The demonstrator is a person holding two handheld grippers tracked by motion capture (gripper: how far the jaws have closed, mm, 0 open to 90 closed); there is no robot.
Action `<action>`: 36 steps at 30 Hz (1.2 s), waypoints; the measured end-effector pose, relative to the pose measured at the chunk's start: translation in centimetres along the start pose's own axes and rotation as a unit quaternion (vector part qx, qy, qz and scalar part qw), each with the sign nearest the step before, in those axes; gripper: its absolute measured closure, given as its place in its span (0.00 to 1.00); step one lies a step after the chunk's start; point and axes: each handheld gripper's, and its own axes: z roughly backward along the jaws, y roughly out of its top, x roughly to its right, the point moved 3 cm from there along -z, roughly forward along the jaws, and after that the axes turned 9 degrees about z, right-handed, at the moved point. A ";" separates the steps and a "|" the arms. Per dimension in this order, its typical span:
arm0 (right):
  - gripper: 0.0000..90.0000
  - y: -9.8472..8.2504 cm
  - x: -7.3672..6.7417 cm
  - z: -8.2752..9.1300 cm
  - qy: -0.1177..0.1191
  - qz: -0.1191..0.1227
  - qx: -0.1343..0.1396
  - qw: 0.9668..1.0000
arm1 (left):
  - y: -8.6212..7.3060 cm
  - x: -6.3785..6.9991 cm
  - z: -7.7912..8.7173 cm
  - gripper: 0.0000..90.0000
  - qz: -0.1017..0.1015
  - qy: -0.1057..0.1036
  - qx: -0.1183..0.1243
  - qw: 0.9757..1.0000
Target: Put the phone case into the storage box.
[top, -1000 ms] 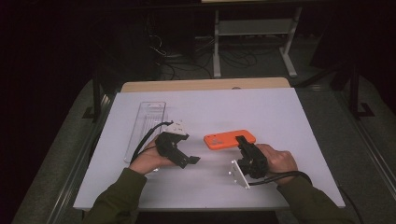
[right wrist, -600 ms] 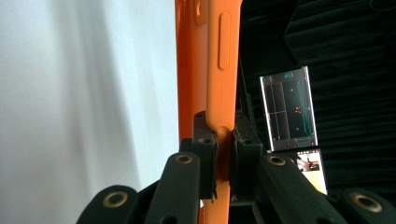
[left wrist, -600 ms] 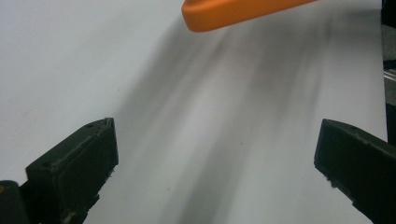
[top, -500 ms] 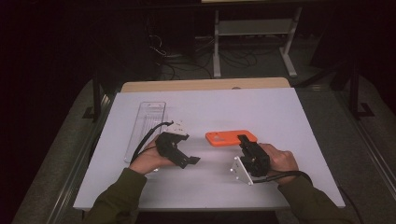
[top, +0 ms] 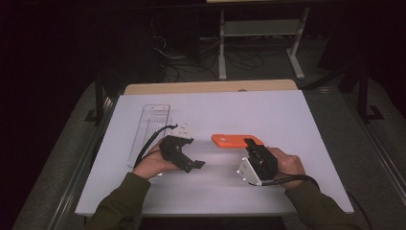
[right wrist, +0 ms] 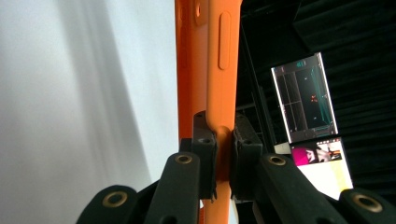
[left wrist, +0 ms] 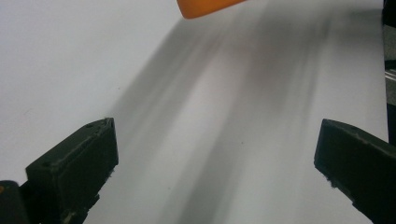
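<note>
An orange phone case [top: 229, 140] lies flat on the white table top [top: 287, 115], right of centre. My right gripper [top: 250, 143] reaches it from the near side and is shut on its right end. In the right gripper view the two black pads pinch the thin edge of the case [right wrist: 211, 56] at my right gripper [right wrist: 219, 133]. My left gripper [top: 194, 164] rests low over the table to the case's left, open, jaws pointing right. In the left gripper view my left gripper [left wrist: 217, 137] has bare white surface between its wide jaws, with a corner of the case [left wrist: 205, 6] at the top.
A clear plastic tray [top: 152, 128] lies lengthwise at the left, just behind the left hand. A wooden strip [top: 210, 87] borders the table's far edge. Beyond it stand a metal stand [top: 258, 28] and floor cables in the dark.
</note>
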 end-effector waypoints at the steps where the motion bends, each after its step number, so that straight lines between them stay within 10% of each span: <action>1: 0.90 0.0 -0.1 0.0 0.004 -0.002 0.000 1.000 | 0.0 0.0 0.0 0.00 0.000 0.000 0.001 1.000; 22: 0.90 -0.6 0.6 -0.5 0.040 -0.083 -0.005 0.996 | 0.0 0.0 0.0 0.00 0.009 -0.003 0.001 1.000; 36: 0.90 -1.3 1.0 -0.8 0.084 -0.202 -0.017 0.976 | 0.0 0.1 0.0 0.00 0.015 -0.004 0.001 1.000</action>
